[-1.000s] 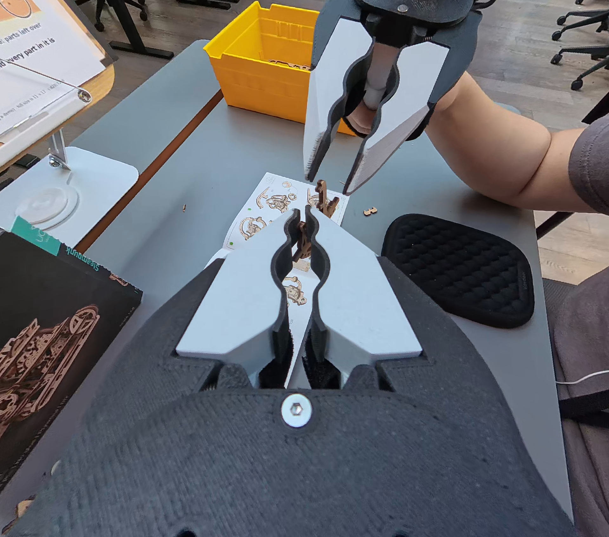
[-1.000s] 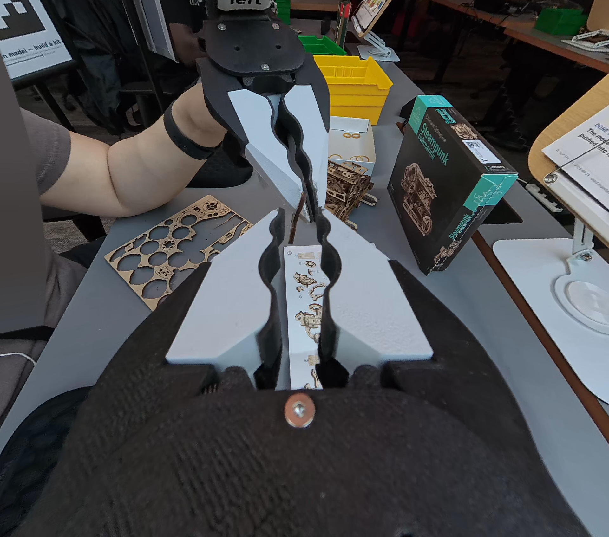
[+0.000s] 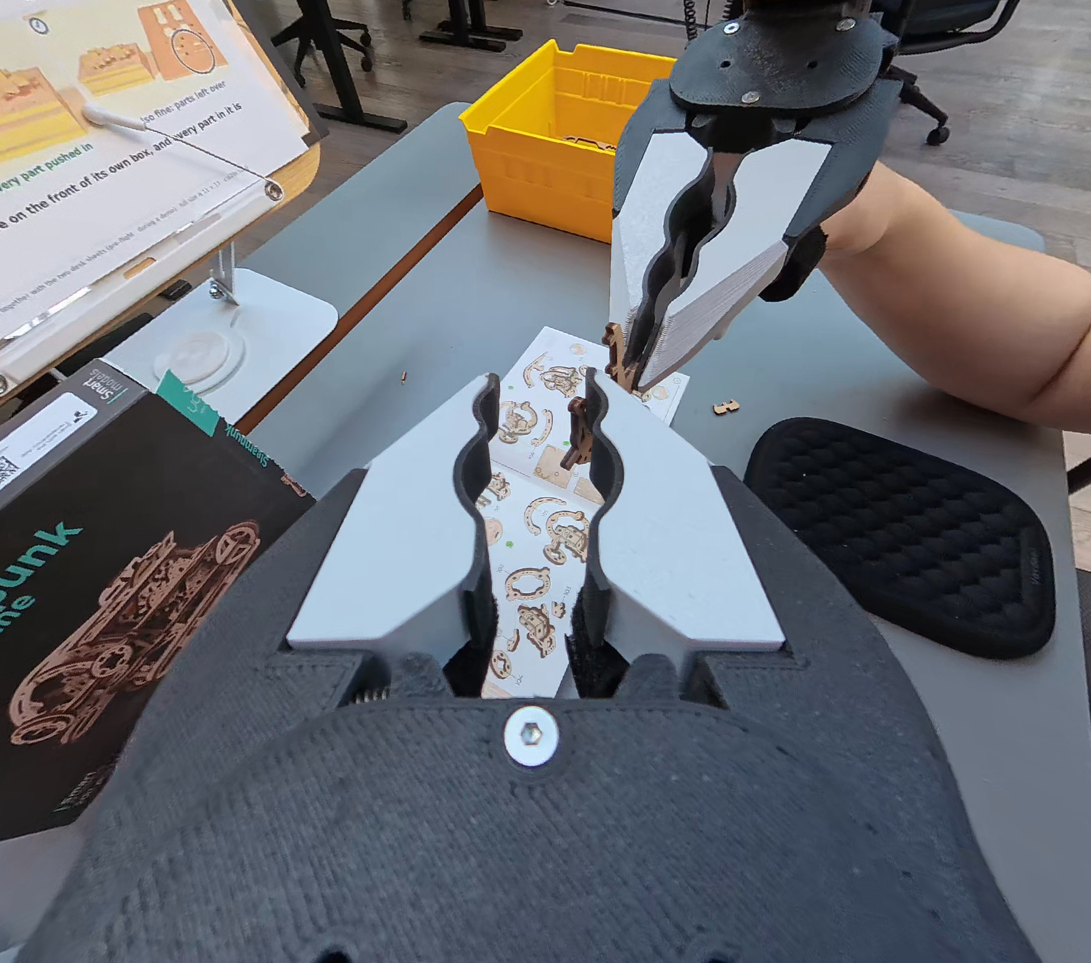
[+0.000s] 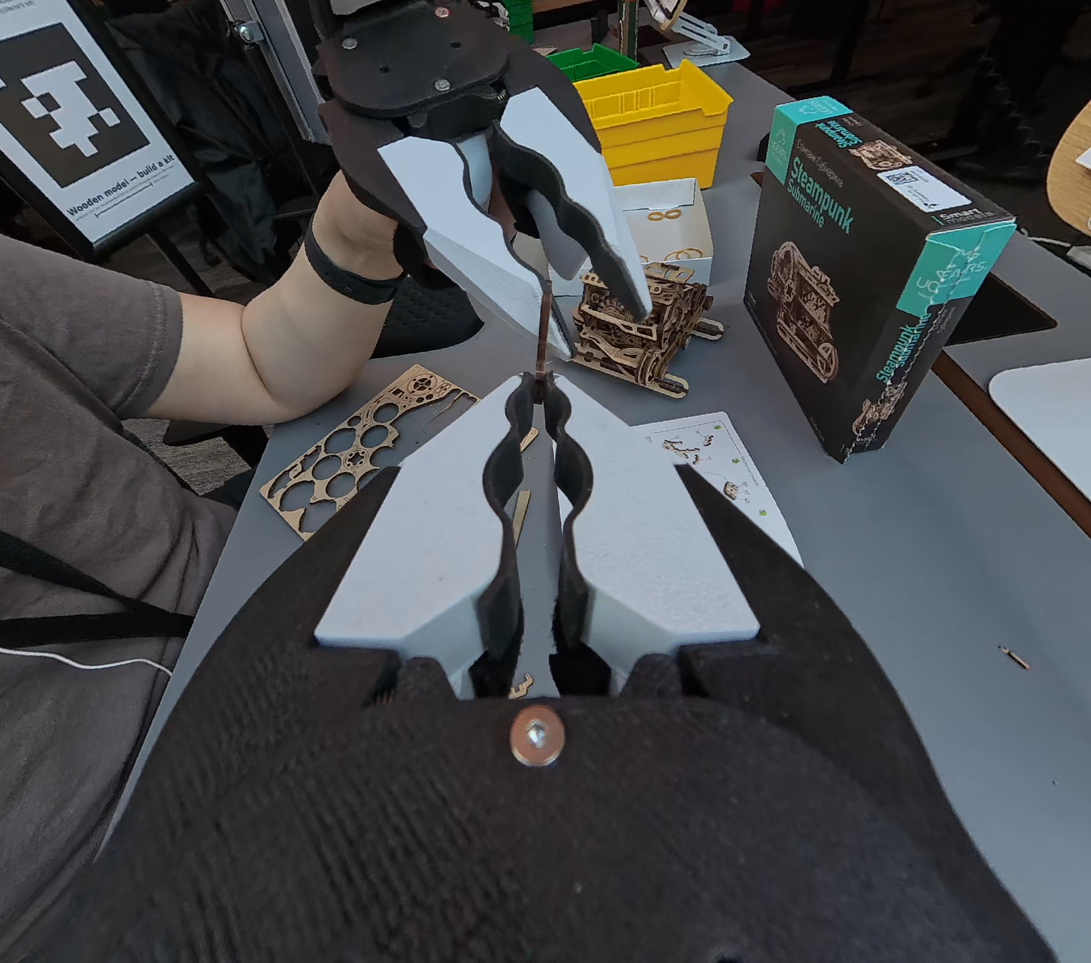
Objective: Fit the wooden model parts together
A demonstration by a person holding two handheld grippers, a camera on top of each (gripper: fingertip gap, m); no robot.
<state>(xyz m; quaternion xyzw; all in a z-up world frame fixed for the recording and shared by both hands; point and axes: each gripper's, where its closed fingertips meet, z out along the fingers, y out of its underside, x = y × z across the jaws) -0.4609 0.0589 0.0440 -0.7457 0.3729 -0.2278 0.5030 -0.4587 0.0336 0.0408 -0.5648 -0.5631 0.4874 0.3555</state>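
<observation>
Both grippers were above the desk (image 3: 413,273), tips near each other over the instruction sheet (image 3: 534,539).

Right gripper (image 4: 536,384): fingers pinched together on a small dark wooden part (image 4: 540,338), caught at the very tips. In the right wrist view the part's long axis ran up and away from those tips toward the left gripper (image 4: 581,320).

Left gripper fingers stood apart. In the left wrist view a dark wooden piece (image 3: 580,432) lay against the inner face of its right finger (image 3: 661,509); the left finger was clear of it. Whether that piece and the one in the right grip were already joined could not be told; the slim edge-on view hid the joint.

The right gripper had the hold, so alignment probably hung on it.

Count:
- grippers: two
- part-assembled wooden model (image 4: 640,326): one
- punched-out wooden sheet (image 4: 360,450): one
- kit box (image 4: 868,273): one
- yellow bins (image 4: 661,125): one in each view, likely two different ones
</observation>
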